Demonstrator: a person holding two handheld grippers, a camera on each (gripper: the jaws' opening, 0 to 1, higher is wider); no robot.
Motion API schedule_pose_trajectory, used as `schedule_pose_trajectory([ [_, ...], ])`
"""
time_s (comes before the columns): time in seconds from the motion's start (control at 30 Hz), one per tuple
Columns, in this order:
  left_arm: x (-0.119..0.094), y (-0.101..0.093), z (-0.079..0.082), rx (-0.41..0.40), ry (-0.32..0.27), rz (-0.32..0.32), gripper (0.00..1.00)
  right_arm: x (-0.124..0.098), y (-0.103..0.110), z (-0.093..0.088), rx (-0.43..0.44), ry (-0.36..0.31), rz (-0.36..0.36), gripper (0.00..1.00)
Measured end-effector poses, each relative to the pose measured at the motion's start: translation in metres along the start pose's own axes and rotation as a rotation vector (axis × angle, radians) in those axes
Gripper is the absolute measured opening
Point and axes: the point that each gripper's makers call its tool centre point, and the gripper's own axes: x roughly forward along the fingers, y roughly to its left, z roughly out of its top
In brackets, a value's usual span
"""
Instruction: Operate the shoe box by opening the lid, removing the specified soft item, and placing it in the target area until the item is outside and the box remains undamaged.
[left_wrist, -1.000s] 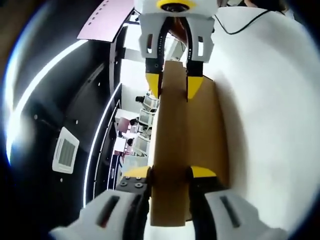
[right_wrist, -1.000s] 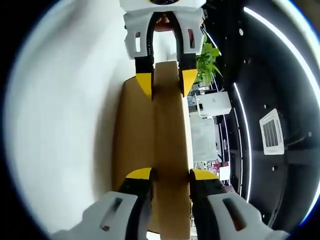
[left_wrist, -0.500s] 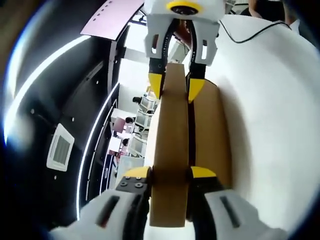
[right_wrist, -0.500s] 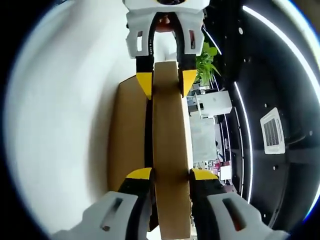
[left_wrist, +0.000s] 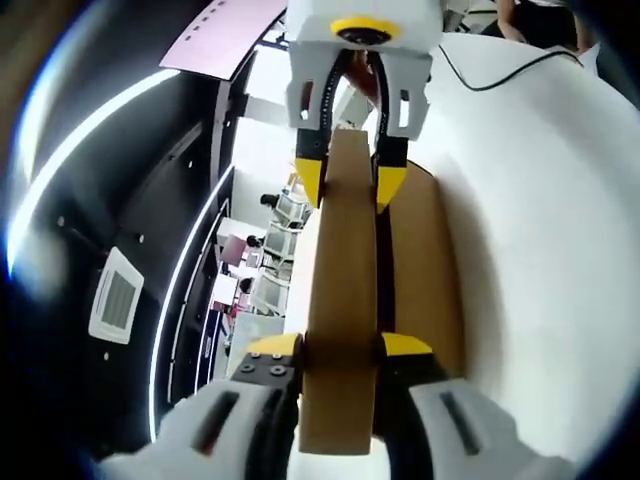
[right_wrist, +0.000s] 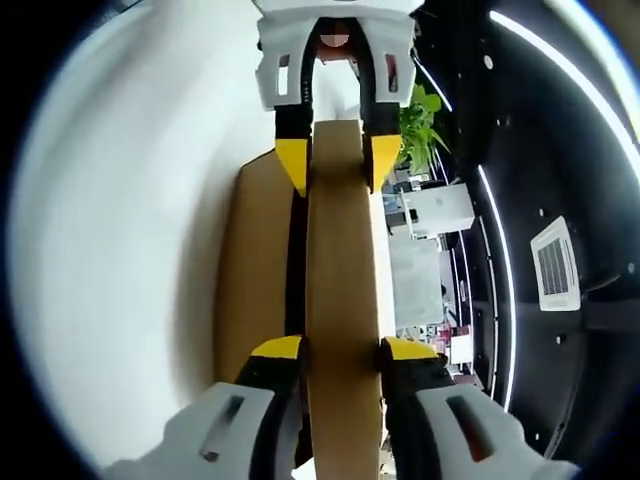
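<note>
— Fingers (left_wrist: 270, 362) of the left gripper (left_wrist: 340, 350) pinching the lid (left_wrist: 340, 330)?
— Yes; the right gripper (right_wrist: 340, 350) pinches its opposite end, lifted off the shoe box (left_wrist: 425, 270) on the white surface (left_wrist: 540, 250).
— Handling?
— Likely light, stiff cardboard; hold the rims.
— Views differ?
— Right gripper view adds a plant (right_wrist: 420, 115).

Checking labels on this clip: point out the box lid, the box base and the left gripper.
box lid (left_wrist: 342, 300): left gripper view, outer face.
box base (left_wrist: 425, 270): left gripper view, side wall.
left gripper (left_wrist: 341, 347): left gripper view, between fingertips.
</note>
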Motion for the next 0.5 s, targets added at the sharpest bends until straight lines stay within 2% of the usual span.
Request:
schedule_pose_trajectory([
  [0.23, 0.004, 0.004, -0.004, 0.037, -0.005, 0.02, 0.3, -0.003, -0.004, 0.003, 0.008, -0.012, -0.002, 0.28],
  [0.37, 0.01, 0.007, -0.009, 0.048, 0.015, 0.017, 0.31, 0.0, -0.005, 0.006, 0.01, -0.007, 0.005, 0.28],
  [0.5, 0.008, 0.014, -0.009, 0.018, 0.009, 0.001, 0.3, -0.001, -0.01, 0.006, 0.027, -0.006, 0.011, 0.28],
])
